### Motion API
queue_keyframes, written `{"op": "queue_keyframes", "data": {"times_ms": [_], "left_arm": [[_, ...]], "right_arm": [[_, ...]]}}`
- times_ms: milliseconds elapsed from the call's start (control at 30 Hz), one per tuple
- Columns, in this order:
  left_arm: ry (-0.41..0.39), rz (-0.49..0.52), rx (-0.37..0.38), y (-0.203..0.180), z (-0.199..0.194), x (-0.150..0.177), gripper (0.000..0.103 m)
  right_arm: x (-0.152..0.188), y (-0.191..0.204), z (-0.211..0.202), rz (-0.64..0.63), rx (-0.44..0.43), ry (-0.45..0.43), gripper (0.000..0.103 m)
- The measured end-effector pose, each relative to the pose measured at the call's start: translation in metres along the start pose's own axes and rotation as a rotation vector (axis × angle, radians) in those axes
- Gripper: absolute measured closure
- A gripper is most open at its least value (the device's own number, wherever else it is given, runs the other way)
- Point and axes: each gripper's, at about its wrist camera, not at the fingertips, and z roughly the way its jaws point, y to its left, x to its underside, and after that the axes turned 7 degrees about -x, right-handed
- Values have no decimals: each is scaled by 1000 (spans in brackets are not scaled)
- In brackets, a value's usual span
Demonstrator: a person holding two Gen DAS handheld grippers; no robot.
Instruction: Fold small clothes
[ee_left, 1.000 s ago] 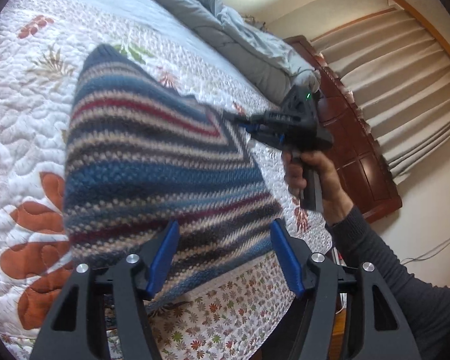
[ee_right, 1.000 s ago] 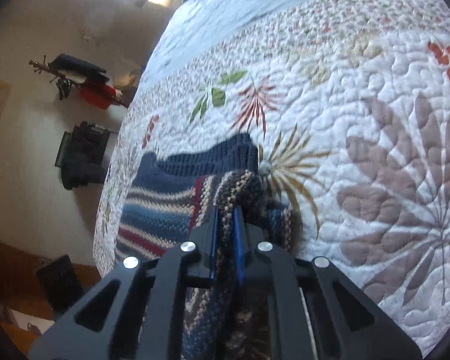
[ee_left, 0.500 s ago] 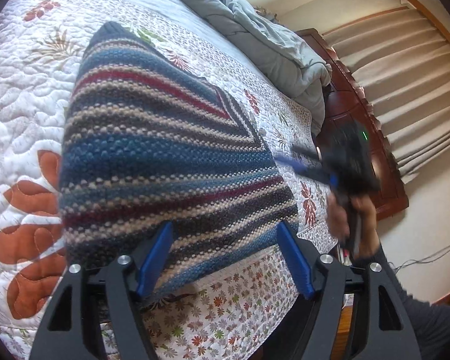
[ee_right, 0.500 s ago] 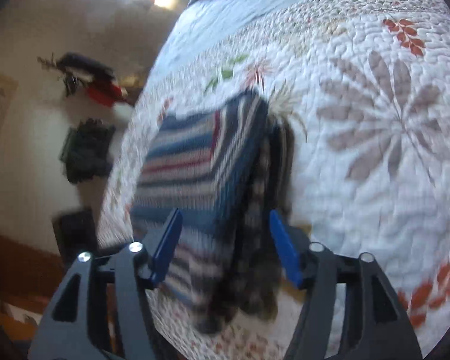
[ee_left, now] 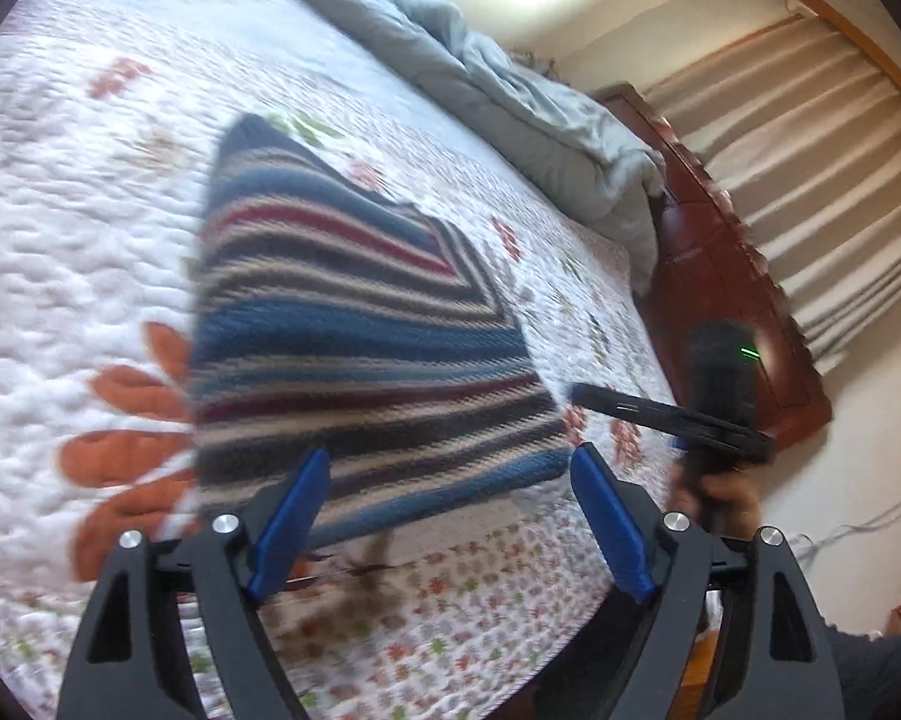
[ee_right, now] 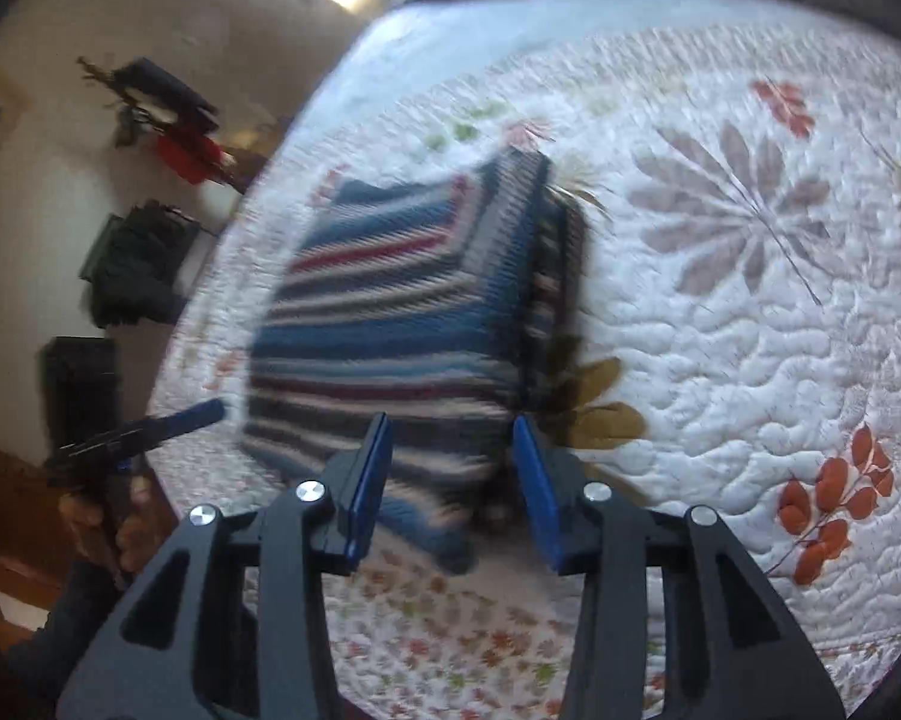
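A: How do the jaws of the left gripper (ee_left: pixel 450 516) stand?

B: Spread wide and opening further. The blue pads (ee_left: pixel 611 531) frame the near edge of the sweater (ee_left: pixel 360 348), but they do not press on it; nothing is pinched.

A: And the right gripper (ee_right: pixel 459 480)?

B: Its jaws are about half spread and closing. The sweater's near edge shows in the gap between the pads, yet the pads stand clear of the knit. The picture is blurred, so I cannot tell how close they are to it.

A: Where does the sweater lie?

B: Flat on the bed, on the flowered quilt (ee_left: pixel 60 240), near the edge closest to the person. It is a striped knit in blue, red, dark and cream, with one part turned over the body.

A: Anything farther out?

B: A grey blanket (ee_left: pixel 510 102) is bunched at the far end of the bed, and curtains (ee_left: pixel 810 150) hang beyond it.
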Motion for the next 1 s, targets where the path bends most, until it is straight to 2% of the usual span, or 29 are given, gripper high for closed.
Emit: {"op": "queue_keyframes", "data": {"times_ms": [67, 133, 200, 233, 300, 367, 433, 500, 533, 600, 733, 767, 867, 933, 1000], "left_arm": [[-7, -40, -57, 13, -1, 4, 19], [13, -50, -124, 19, 7, 7, 18], [42, -72, -165, 29, 18, 11, 18], [54, -85, -183, 33, 23, 13, 18], [80, -115, -185, 38, 31, 19, 18], [66, -118, -188, 35, 27, 24, 18], [32, -81, -220, 24, 14, 32, 15], [-34, -18, -299, 8, -6, 45, 4], [-73, 19, -352, -2, -17, 52, 4], [-162, 105, -474, -27, -39, 75, 4], [-262, 226, -629, -70, -66, 110, 4], [-281, 233, -648, -77, -71, 116, 4], [-294, 207, -729, -96, -79, 131, 4], [-289, 162, -728, -104, -90, 140, 4], [-248, 144, -668, -110, -100, 148, 4]], "right_arm": [[9, 17, 1, -43, -12, -10, 61], [15, 19, 16, -49, -9, 19, 60], [21, 7, 39, -22, 40, 59, 63], [23, 2, 46, -14, 69, 63, 71], [29, -10, 49, 17, 77, 52, 74], [33, -6, 37, 46, 35, 27, 67], [37, 9, 14, 30, 29, -31, 33], [48, 28, -10, 10, 63, -95, 22], [55, 34, -19, 4, 76, -118, 14], [74, 45, -37, 8, 118, -164, 11], [112, 56, -58, 57, 207, -213, 4], [120, 57, -60, 71, 239, -217, 4], [148, 71, -64, 110, 414, -240, 3], [163, 82, -68, 100, 457, -214, 3], [175, 95, -77, 82, 468, -217, 3]]}}
